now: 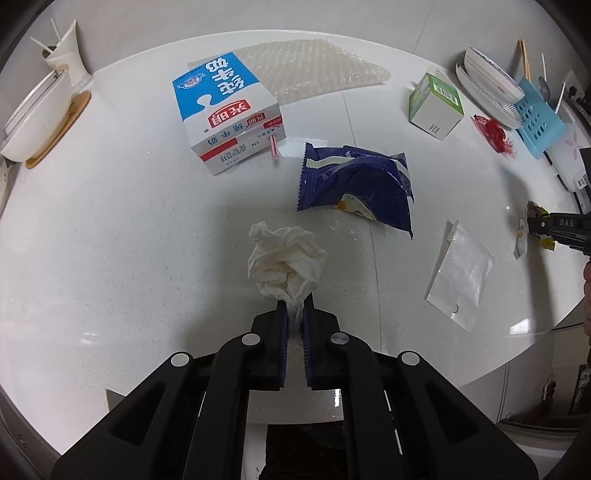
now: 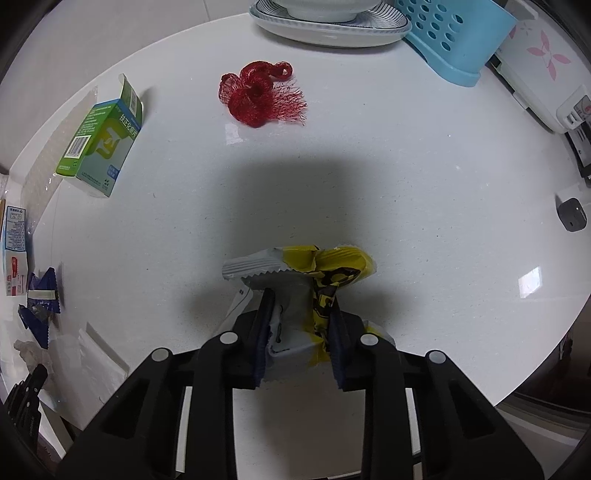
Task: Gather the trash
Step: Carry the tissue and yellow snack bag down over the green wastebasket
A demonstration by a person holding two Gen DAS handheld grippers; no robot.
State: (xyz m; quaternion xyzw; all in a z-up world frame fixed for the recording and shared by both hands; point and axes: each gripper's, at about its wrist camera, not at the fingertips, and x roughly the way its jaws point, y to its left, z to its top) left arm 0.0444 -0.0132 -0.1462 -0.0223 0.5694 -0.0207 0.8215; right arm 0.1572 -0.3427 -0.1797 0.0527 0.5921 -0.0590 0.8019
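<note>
My left gripper (image 1: 294, 301) is shut on the tail of a crumpled white tissue (image 1: 286, 260), which bunches up just past the fingertips over the white table (image 1: 110, 229). My right gripper (image 2: 301, 299) is shut on a yellow and grey snack wrapper (image 2: 301, 269), its pads pressing both sides of the foil. That gripper also shows at the right edge of the left wrist view, with the wrapper (image 1: 522, 230) in it. Loose on the table lie a blue snack bag (image 1: 356, 184), a blue and white milk carton (image 1: 225, 110), a clear plastic pouch (image 1: 461, 273), a green box (image 1: 436, 105) and a red net (image 2: 258, 94).
A sheet of bubble wrap (image 1: 317, 66) lies behind the carton. A white bowl on a wooden coaster (image 1: 37, 122) and a cup stand far left. Stacked dishes (image 2: 328, 26), a blue perforated basket (image 2: 454, 33) and a white appliance (image 2: 546, 70) line the far right. The table's curved edge runs close on the right.
</note>
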